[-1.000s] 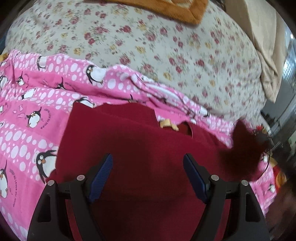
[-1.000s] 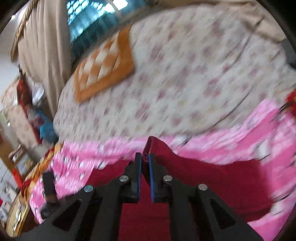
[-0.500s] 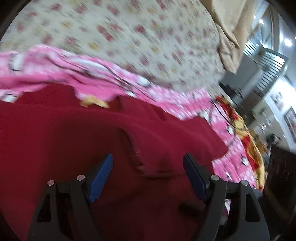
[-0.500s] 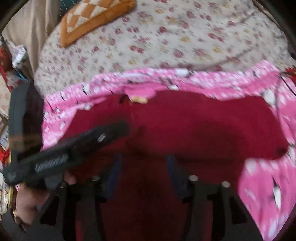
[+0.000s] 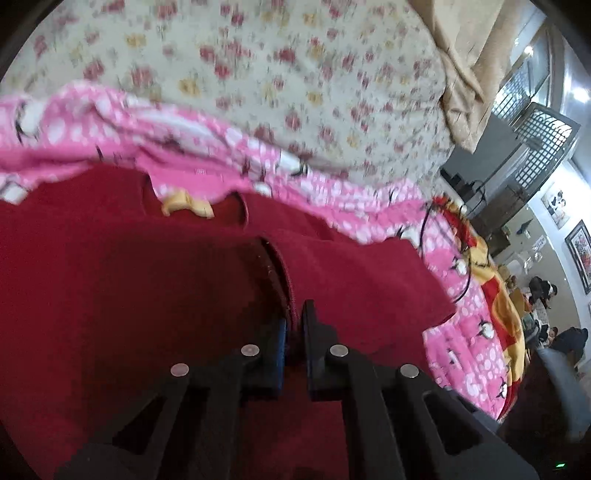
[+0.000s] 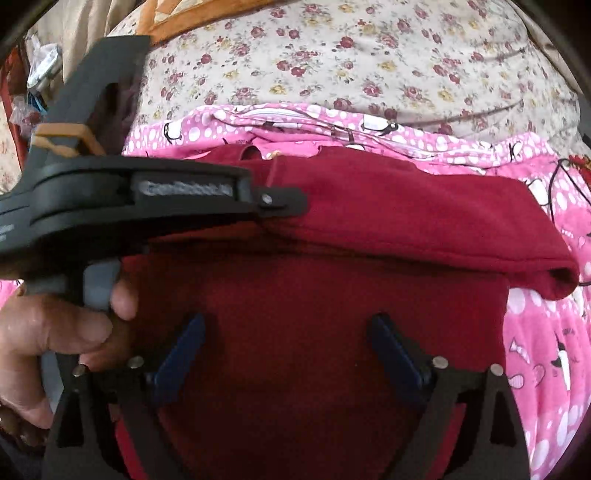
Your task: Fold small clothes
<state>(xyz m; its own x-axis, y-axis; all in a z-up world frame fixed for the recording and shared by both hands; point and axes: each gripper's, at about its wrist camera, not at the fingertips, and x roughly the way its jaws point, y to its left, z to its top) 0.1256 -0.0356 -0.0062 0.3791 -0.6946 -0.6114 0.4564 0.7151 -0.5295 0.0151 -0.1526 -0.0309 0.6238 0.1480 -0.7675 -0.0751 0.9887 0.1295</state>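
Note:
A dark red garment (image 6: pixel 332 314) lies on a pink penguin-print blanket (image 6: pixel 546 332), and shows in the left wrist view too (image 5: pixel 110 295). One sleeve (image 6: pixel 424 214) is folded across the body of the garment. My left gripper (image 5: pixel 293 325) is shut on the edge of that red fabric fold; it also shows from the side in the right wrist view (image 6: pixel 284 201). My right gripper (image 6: pixel 288 347) is open and empty, low over the garment's lower part. A small yellow tag (image 5: pixel 186 205) sits at the neckline.
The pink blanket (image 5: pixel 332 192) lies on a floral bedsheet (image 6: pixel 369 55). An orange checked cushion (image 6: pixel 177 18) lies at the far side. A beige curtain (image 5: pixel 469 55) hangs at right. The bed's edge drops off at right toward the room (image 5: pixel 535 258).
My left gripper has swung right and shut on the red fold. My right gripper has let go of the red fabric, opened, and dropped low over the garment.

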